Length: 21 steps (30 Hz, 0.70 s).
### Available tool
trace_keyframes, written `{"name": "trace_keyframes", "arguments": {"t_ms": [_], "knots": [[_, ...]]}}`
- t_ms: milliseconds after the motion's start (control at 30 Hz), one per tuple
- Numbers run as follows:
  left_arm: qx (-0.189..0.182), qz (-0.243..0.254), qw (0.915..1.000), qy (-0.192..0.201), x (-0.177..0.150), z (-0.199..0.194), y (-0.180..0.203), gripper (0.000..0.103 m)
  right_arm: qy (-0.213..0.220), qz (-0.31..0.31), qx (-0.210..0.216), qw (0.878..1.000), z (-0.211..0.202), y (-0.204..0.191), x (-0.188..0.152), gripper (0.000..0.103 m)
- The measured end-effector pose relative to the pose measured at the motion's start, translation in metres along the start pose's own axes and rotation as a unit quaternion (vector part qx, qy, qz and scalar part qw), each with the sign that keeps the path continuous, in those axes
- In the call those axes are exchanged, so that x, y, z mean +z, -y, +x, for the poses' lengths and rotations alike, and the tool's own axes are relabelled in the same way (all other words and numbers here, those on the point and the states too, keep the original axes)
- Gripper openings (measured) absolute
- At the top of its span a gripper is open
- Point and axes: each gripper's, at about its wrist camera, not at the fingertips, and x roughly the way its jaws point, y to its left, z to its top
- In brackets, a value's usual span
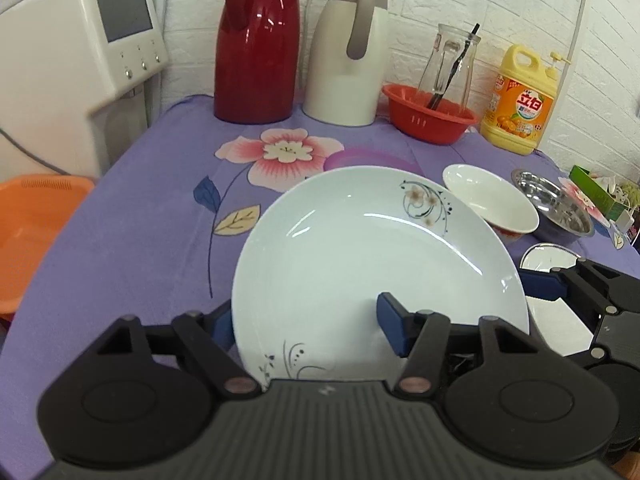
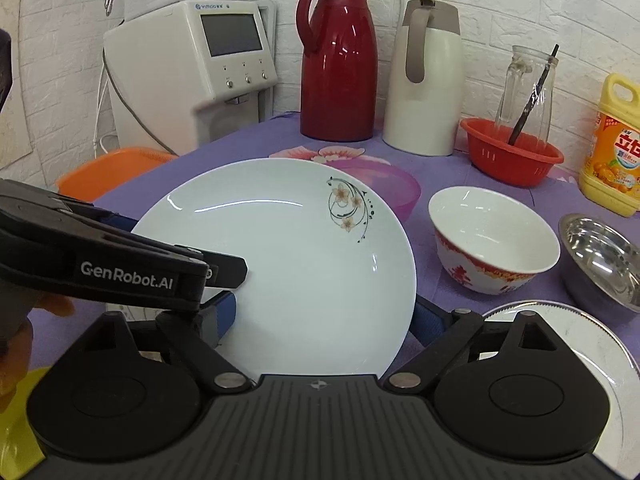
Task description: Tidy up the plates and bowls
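Note:
A white plate with flower prints (image 1: 360, 248) (image 2: 288, 256) hangs tilted above the purple cloth. It runs slantwise through both grippers. My right gripper (image 2: 326, 318) grips its near rim, the left pad on the face and the right pad behind the back. My left gripper (image 1: 306, 328) straddles the plate's left edge with its jaws wide: one pad is behind the plate, the other in front, and no clamp shows. To the right stand a red-patterned bowl (image 2: 492, 240), a steel bowl (image 2: 604, 260) and a steel plate (image 2: 568, 344). A pink bowl (image 2: 384, 184) sits behind the plate.
Along the back wall stand a red thermos (image 2: 336, 68), a white thermos (image 2: 424, 80), a red basket (image 2: 512, 156) holding a glass carafe, and a yellow detergent bottle (image 2: 612, 152). A white dispenser (image 2: 192, 68) and an orange basin (image 1: 36, 232) lie left, off the table.

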Motion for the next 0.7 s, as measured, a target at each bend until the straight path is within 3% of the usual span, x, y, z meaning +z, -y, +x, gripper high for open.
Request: {"name": "trace_keyframes", "arguments": {"t_ms": [133,433,700], "knots": [[0.004,0.0,0.9999,0.014,0.007,-0.015,0.005,0.059,0.003,-0.004,-0.009,1.0,-0.008,-0.004,0.007,0.103],[0.014,-0.015,0.9996,0.021,-0.001,-0.046,0.001,0.059,-0.006,0.018,0.016,1.0,-0.026,-0.017,0.003,0.103],[0.022,-0.03,0.9993,0.007,-0.053,-0.085,0.002,0.059,-0.007,0.009,0.033,0.999,-0.07,-0.043,-0.023,0.103]]}}
